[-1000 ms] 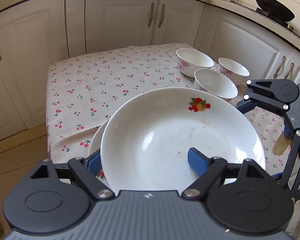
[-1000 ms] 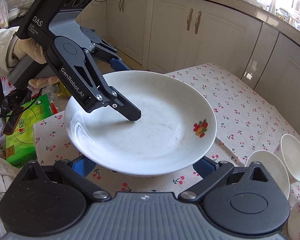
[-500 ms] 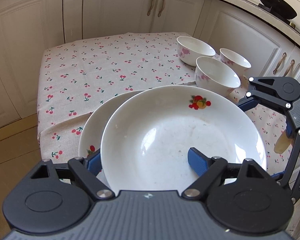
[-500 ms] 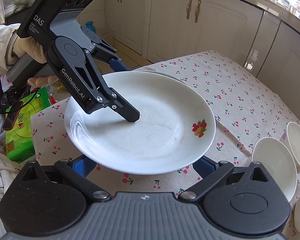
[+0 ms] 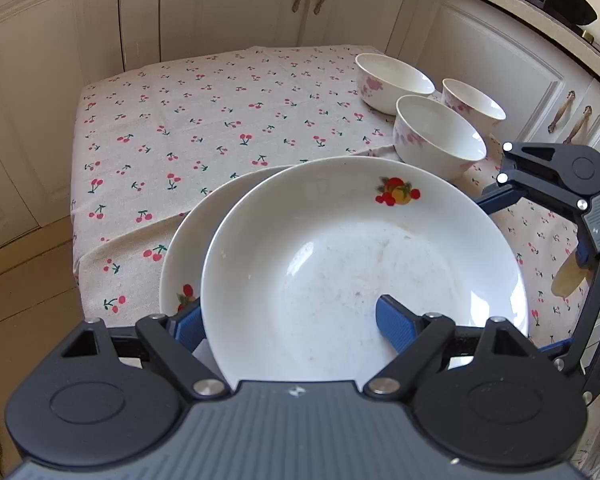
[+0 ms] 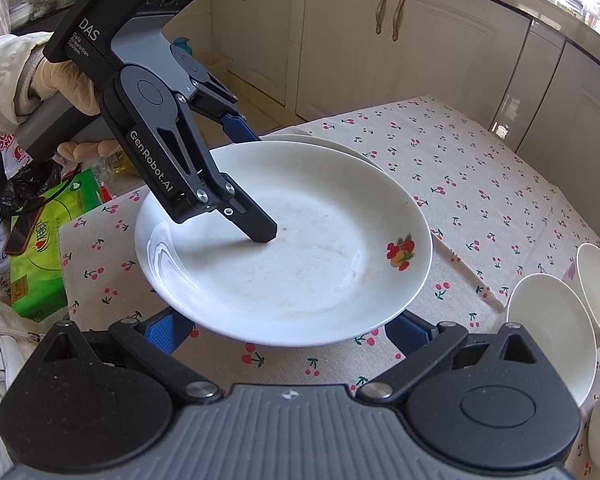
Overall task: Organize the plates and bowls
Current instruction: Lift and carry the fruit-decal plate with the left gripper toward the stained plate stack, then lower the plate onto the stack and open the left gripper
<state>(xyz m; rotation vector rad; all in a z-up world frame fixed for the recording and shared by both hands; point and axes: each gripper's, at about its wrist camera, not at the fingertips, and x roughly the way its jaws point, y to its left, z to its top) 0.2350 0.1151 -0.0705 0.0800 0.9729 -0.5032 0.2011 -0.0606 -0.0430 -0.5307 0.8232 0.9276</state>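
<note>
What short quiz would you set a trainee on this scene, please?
1. True or false: the left gripper grips the fruit-printed plate by its rim, one finger inside the plate and one beneath it.
2. How many bowls stand on the tablecloth? A: two. B: three. C: five.
3. What lies on the tablecloth partly under the held plate?

Key
1: true.
2: B.
3: a second plate.
</note>
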